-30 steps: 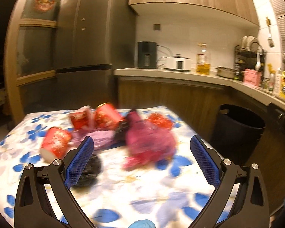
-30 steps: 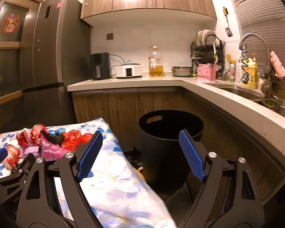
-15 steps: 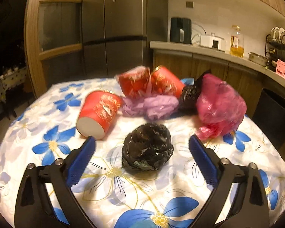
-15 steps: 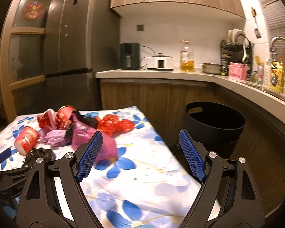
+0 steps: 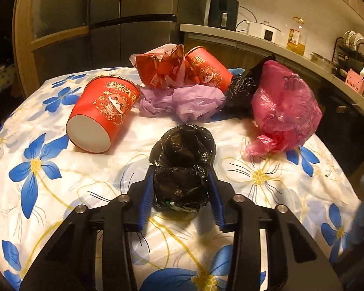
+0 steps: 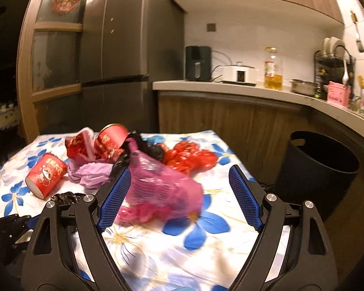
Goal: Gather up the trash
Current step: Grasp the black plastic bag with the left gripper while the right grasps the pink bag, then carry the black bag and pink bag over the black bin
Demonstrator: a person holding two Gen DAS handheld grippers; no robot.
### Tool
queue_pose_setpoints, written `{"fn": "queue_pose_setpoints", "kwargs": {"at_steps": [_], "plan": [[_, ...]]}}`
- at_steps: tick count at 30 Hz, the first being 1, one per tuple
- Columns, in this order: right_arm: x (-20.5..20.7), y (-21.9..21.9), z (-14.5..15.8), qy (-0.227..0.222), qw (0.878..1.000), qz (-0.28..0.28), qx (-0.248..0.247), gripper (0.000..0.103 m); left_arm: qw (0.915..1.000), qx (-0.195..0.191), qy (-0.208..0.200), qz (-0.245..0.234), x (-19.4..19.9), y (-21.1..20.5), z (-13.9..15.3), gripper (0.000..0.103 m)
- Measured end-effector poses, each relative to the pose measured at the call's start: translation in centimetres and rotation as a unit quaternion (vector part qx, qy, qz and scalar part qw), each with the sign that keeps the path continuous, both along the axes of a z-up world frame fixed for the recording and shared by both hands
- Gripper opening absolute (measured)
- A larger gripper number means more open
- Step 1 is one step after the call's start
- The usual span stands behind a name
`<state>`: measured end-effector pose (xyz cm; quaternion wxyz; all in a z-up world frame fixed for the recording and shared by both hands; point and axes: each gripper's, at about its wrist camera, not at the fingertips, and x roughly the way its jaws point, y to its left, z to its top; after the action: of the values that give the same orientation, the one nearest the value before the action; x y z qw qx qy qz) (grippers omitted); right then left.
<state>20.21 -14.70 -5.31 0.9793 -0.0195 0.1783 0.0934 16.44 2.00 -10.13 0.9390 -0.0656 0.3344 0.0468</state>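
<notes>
On the flower-print table (image 5: 48, 194) lies a crumpled black plastic bag (image 5: 184, 145). My left gripper (image 5: 180, 171) is closing on it, and both blue pads press its sides. Behind it lie a tipped red paper cup (image 5: 104, 114), a purple bag (image 5: 182, 99), a torn red wrapper (image 5: 160, 65), a second red cup (image 5: 206, 70) and a pink bag (image 5: 286, 106). In the right wrist view my right gripper (image 6: 179, 169) hangs open over the table. The pink bag (image 6: 162, 181) sits just ahead of its left finger, untouched.
A black trash bin (image 6: 320, 169) stands on the floor right of the table, below the kitchen counter (image 6: 230, 89). Crumpled red plastic (image 6: 191, 156) lies near the table's far right edge. A fridge (image 6: 123, 55) rises behind the table.
My left gripper dropped toward the black bag and its jaws closed onto it. My right gripper swung left from the bin to over the table, still open.
</notes>
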Motion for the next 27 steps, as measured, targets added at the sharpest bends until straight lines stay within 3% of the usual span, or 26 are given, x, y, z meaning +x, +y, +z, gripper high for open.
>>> {"fn": "queue_pose_setpoints", "kwargs": {"at_steps": [4,7,10,12,15,18,27], "plan": [[1.1,1.2,-0.7,0.012,1.0,0.009,-0.013,0.081,0.9999,-0.009,-0.008,-0.004,-0.6,0.3,0.2,0.036],[1.8,1.8,-1.4,0.021,0.999,0.011,-0.023,0.068,0.9998,-0.009,-0.016,-0.008,-1.0,0.3,0.6,0.035],[2.2,2.2,-2.1,0.031,0.999,0.015,-0.032,0.048,0.9996,-0.008,-0.025,-0.01,-1.2,0.3,1.0,0.035],[2.3,2.4,-2.4,0.038,0.998,0.022,-0.036,0.025,0.9995,-0.008,-0.029,-0.008,-1.4,0.3,1.2,0.035],[2.0,2.3,-2.6,0.042,0.998,0.033,-0.034,0.01,0.9994,-0.008,-0.032,-0.006,-1.6,0.5,1.5,0.034],[1.1,1.7,-2.2,0.037,0.998,0.037,-0.026,0.005,0.9992,-0.006,-0.038,-0.002,-1.8,0.8,2.0,0.034],[-2.6,-1.6,1.0,0.0,0.999,0.032,0.018,0.004,0.9981,-0.001,-0.061,-0.009,-2.5,-0.4,3.8,0.034]]}}
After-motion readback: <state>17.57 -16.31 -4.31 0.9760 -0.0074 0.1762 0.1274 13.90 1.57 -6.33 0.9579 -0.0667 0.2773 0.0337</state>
